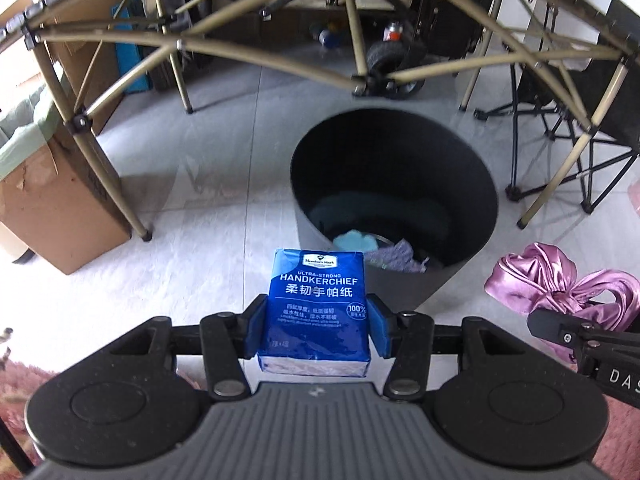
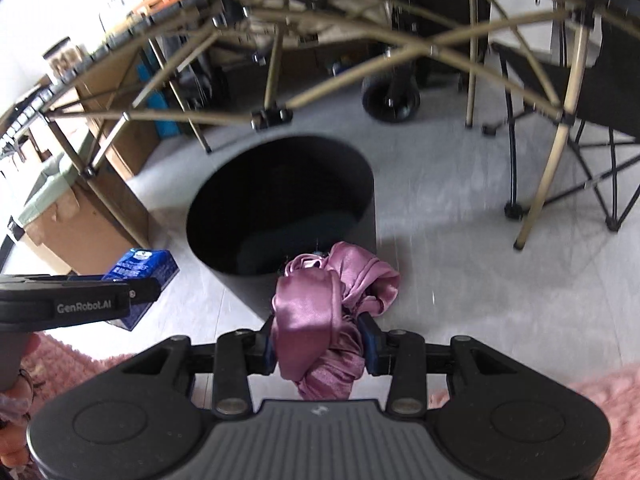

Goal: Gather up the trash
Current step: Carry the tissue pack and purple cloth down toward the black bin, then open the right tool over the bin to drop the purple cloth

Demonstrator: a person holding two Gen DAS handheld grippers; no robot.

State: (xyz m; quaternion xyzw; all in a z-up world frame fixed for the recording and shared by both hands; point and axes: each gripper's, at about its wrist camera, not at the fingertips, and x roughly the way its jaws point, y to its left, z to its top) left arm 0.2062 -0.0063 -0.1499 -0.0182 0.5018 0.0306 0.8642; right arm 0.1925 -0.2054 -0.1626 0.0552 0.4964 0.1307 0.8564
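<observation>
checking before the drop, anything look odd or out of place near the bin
Nothing is spilled or damaged. One oddity: the right gripper is shut on a pink satin cloth, which looks more like fabric than trash. The left gripper holds a blue handkerchief pack squarely before the upright black bin.

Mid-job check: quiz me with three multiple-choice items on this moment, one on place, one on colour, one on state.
1. Where does the round black trash bin stand?
A. on the tiled floor, below the folding table's frame
B. on the pink rug
C. on the tabletop

2. What colour is the crumpled satin cloth in the right gripper?
A. green
B. pink-purple
C. white

3. How is the blue handkerchief tissue pack held?
A. lying in the bin
B. clamped between the left gripper's jaws
C. resting on the floor

Answers: 1 A, floor tiles surround it; 2 B, its shiny folds show; 3 B, both pads press its sides.
</observation>
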